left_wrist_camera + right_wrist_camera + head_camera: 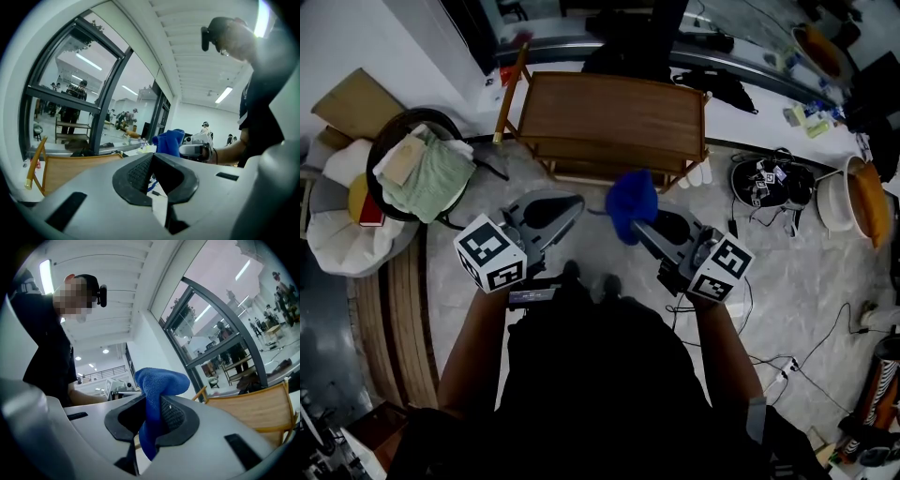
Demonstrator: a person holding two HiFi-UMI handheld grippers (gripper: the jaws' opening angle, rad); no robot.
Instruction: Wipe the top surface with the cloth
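Floor (797, 281), grey and veined, carries a low wooden table. Its tabletop (619, 117) is the surface to be wiped. The tabletop's long axis runs from the person's left to right, and it appears bare.

Basket (394, 141), round and dark-rimmed with pale green fabric inside, stands on the floor just left of the table and plays no part in the task.

Both grippers are held in the air on the person's side of the table, short of its near edge. They are over the floor rather than over the tabletop.

- **Right gripper** (643, 221) lies nearer the table's middle. Its fingers are clamped on the blue cloth (632, 197), which bunches out ahead of the tips toward the table. The right gripper view confirms the grip: the cloth (157, 380) is pinched between the pads and hangs below them, with the tabletop (248, 411) ahead and to the right.
- **Left gripper** (570, 208) sits beside it, toward the table's left half. In the left gripper view its fingers (140, 171) are closed together with nothing between them.

Judgement: wiping has not begun, since the cloth is apart from the tabletop. The table lies straight ahead of the cloth-bearing fingers. The coming move therefore calls for carrying the right gripper forward and down until the cloth meets the wood. Strokes would probably then run along the long axis.
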